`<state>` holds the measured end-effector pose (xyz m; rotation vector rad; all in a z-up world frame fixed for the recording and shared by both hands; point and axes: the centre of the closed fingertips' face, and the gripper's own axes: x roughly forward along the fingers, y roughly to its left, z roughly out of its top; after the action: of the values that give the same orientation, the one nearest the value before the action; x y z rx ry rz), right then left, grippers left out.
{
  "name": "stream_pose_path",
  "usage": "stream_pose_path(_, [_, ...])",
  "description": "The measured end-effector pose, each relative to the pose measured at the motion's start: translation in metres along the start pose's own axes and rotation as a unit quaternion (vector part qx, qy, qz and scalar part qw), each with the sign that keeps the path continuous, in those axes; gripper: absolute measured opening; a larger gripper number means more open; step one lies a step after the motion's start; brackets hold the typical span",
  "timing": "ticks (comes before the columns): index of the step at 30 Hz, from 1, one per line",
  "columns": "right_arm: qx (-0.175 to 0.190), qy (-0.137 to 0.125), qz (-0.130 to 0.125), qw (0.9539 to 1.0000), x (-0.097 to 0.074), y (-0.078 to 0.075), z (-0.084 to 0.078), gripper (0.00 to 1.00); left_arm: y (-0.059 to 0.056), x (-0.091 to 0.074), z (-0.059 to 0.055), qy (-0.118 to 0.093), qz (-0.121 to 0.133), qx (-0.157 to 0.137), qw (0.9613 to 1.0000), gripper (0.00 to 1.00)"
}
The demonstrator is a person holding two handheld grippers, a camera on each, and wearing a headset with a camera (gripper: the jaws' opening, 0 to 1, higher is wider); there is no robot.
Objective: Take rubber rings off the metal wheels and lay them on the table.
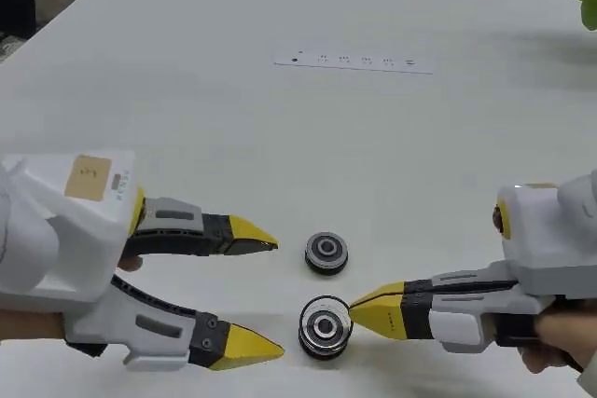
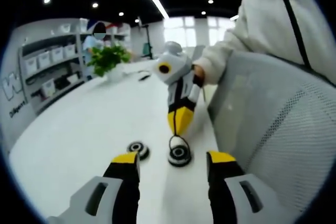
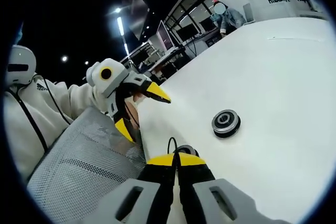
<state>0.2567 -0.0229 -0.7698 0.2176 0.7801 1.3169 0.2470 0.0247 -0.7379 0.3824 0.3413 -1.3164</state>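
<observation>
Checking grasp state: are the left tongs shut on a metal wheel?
No. In the head view the left tongs stand wide open, yellow tips short of the nearer round black-and-silver metal wheel.

Head view looks forward and down on the counter, close above the nearer wheel. Left gripper view faces that wheel low from one side; right gripper view faces it from the opposite side, nearer still. All three share it and the second wheel beside it.
</observation>
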Motion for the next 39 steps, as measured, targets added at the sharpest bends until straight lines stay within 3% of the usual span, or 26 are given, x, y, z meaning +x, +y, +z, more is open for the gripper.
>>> stream_pose_path(18, [-0.018,-0.009,-0.003,0.9998,-0.006,0.01,0.016,0.0,0.004,-0.047,-0.008,-0.001,0.046,-0.023,0.9987,0.76])
stream_pose_path(21, [-0.019,-0.009,-0.002,0.9998,-0.006,0.012,0.018,0.0,0.005,-0.055,-0.012,0.005,0.056,-0.023,0.9982,0.78])
stream_pose_path(29, [-0.027,-0.006,0.002,0.9996,-0.006,0.018,0.022,0.0,0.007,-0.077,-0.021,-0.004,0.096,-0.048,0.9942,0.82])
stream_pose_path(39, [-0.032,0.002,0.006,0.9995,0.0,0.023,0.031,0.0,-0.002,-0.086,-0.035,-0.005,0.119,-0.076,0.9899,0.82])
